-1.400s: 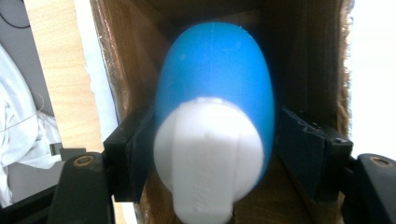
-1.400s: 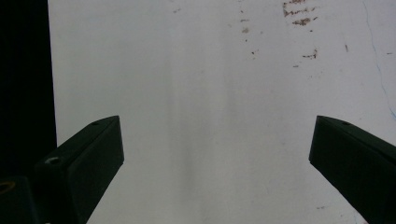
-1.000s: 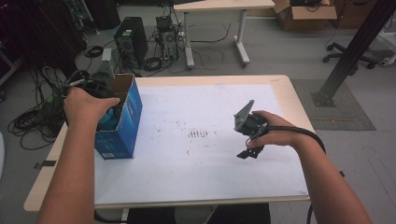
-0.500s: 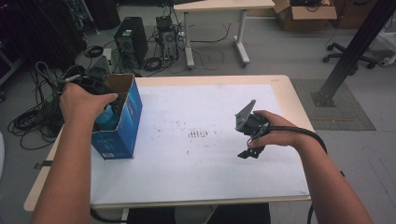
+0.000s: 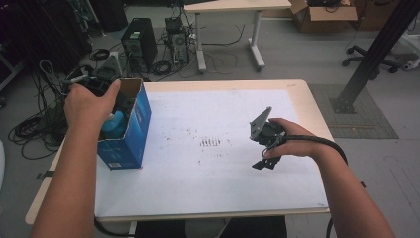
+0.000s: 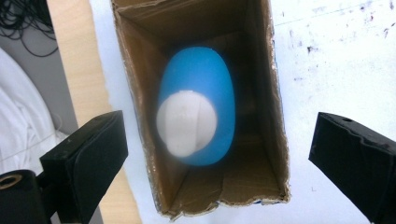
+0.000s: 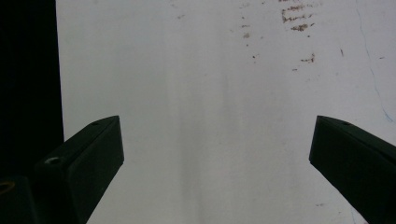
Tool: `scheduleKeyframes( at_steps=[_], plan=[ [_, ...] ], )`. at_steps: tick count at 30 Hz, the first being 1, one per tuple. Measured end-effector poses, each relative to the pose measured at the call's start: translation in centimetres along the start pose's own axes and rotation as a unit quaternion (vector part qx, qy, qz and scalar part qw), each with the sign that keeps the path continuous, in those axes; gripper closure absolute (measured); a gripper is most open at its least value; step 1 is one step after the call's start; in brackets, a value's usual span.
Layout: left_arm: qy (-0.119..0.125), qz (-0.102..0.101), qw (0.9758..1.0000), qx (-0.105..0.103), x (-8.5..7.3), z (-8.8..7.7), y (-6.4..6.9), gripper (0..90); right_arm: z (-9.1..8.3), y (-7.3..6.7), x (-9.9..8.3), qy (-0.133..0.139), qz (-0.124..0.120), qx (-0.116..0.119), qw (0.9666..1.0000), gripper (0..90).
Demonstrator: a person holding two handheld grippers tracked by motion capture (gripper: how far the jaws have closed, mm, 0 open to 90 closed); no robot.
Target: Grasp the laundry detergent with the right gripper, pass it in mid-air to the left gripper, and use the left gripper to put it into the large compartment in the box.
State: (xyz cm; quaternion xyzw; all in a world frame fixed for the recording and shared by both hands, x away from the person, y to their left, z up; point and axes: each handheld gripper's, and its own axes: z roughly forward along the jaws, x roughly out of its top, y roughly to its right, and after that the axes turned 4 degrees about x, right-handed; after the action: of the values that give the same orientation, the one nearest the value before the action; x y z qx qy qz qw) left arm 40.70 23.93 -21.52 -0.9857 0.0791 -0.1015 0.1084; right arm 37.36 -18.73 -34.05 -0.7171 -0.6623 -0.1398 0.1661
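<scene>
The worktop [image 5: 297,99] carries a white sheet [image 5: 213,163] with dark specks; the right tongs [image 7: 217,168] hover low over a bare part of it, jaws wide apart and empty. Directly under the left tongs [image 6: 219,163], an open blue cardboard box [image 5: 130,134] stands upright near the worktop's left edge. The left tongs point down into its mouth, jaws spread wide to either side of it, gripping nothing. Between those jaws and deeper inside the box sits a blue bottle [image 6: 198,91] with a white cap [image 6: 186,122], blurred.
</scene>
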Motion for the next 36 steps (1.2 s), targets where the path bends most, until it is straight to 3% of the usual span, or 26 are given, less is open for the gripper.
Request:
scheduleKeyframes(
  at_steps=[8, 13, 16, 19, 20, 22, 24, 27, 28, 29, 31, 33, 36],
  plan=[
    [-0.012, 0.014, 0.9998, 0.002, 0.3, -1.2, 0.5, 4.9, -0.3, -0.1, -0.2, 0.001, 0.001, -0.005, 1.0, 3.2],
    [0.002, 0.053, 0.9985, -0.007, 0.5, -2.7, 1.5, 4.8, -0.4, -0.1, -0.2, 0.003, 0.001, -0.005, 1.0, 3.2],
    [0.013, 0.094, 0.9953, -0.019, 0.6, -3.8, 2.3, 4.9, -0.6, -0.1, -0.3, 0.002, 0.001, -0.006, 1.0, 3.2],
    [0.01, 0.148, 0.9884, -0.035, 0.8, -4.6, 3.4, 5.2, -0.8, -0.1, -0.4, 0.004, 0.001, -0.007, 1.0, 3.3],
    [0.013, 0.154, 0.9872, -0.037, 0.8, -4.8, 3.7, 5.2, -0.8, -0.1, -0.4, 0.002, 0.001, -0.008, 1.0, 3.2],
    [0.02, 0.186, 0.9814, -0.044, 0.9, -5.3, 4.5, 5.2, -0.9, -0.1, -0.4, 0.002, 0.002, -0.008, 1.0, 3.1],
    [0.028, 0.204, 0.9773, -0.052, 1.0, -5.7, 5.1, 5.4, -0.8, -0.1, -0.4, 0.0, 0.002, -0.007, 1.0, 3.2],
    [0.034, 0.24, 0.9679, -0.066, 1.1, -6.2, 6.2, 5.3, -0.8, -0.1, -0.2, 0.0, 0.002, -0.006, 1.0, 3.2],
    [0.034, 0.254, 0.964, -0.069, 1.1, -6.3, 6.6, 5.2, -0.8, -0.1, -0.2, 0.0, 0.0, -0.005, 1.0, 3.3],
    [0.027, 0.275, 0.9583, -0.07, 1.2, -6.4, 7.1, 5.2, -0.8, -0.1, -0.1, -0.002, 0.0, -0.005, 1.0, 3.2],
    [0.016, 0.298, 0.9516, -0.074, 1.2, -6.2, 7.7, 5.2, -0.8, -0.1, 0.0, -0.003, 0.0, -0.004, 1.0, 3.3],
    [0.015, 0.324, 0.9429, -0.076, 1.2, -6.2, 8.3, 5.4, -0.8, -0.1, 0.1, -0.005, -0.002, -0.004, 1.0, 3.1],
    [0.023, 0.363, 0.9274, -0.087, 1.0, -6.3, 9.1, 5.4, -0.7, -0.3, 0.3, -0.011, -0.002, -0.002, 0.9999, 3.3]
  ],
)
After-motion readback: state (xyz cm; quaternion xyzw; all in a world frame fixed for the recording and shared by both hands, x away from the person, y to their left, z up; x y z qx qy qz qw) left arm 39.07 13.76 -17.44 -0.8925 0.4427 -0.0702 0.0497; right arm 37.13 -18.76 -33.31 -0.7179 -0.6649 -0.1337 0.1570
